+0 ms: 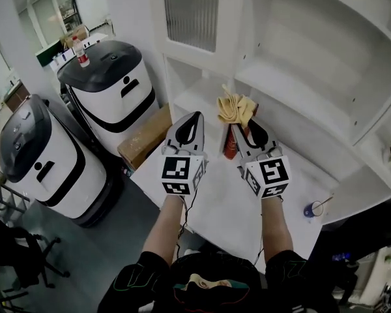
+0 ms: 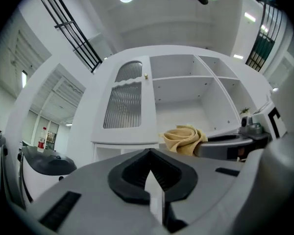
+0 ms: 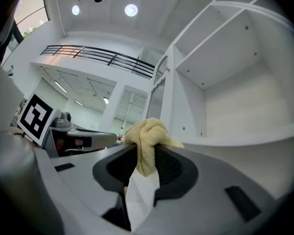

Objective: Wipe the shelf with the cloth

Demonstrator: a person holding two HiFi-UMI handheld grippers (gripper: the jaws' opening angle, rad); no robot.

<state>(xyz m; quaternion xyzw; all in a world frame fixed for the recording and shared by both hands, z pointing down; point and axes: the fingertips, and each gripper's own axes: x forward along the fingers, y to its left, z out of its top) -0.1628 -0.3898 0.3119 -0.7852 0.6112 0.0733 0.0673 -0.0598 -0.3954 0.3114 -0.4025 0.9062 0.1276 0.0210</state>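
The yellow cloth (image 1: 235, 109) sits just right of the middle of the head view, bunched into a loose wad and pinched in the right tool (image 1: 245, 130). In the right gripper view the cloth (image 3: 147, 142) is clamped between the two dark jaw pads and puffs out above them. The tool (image 3: 145, 164) is closed on it.

The cloth is held up in front of the white shelf (image 1: 293, 89), whose boards run across the upper right of the head view. I can't tell whether it touches a board.

The left tool (image 1: 190, 126) is level with the right one and just to its left, and the two do not touch. In its own view the left tool (image 2: 152, 176) has its jaws pressed together with nothing between them. That view also shows the cloth (image 2: 184, 139) off to the right, with the ribbed glass door (image 2: 124, 101) of the cabinet above.

Under both tools lies a white tabletop (image 1: 219, 204), and a small blue object (image 1: 313, 208) stands at its right edge.

On the left of the head view stand two white-and-black machines (image 1: 112, 87), a bottle (image 1: 81, 52) on top of the farther one. A cardboard box (image 1: 145, 135) is wedged between that machine and the tabletop.
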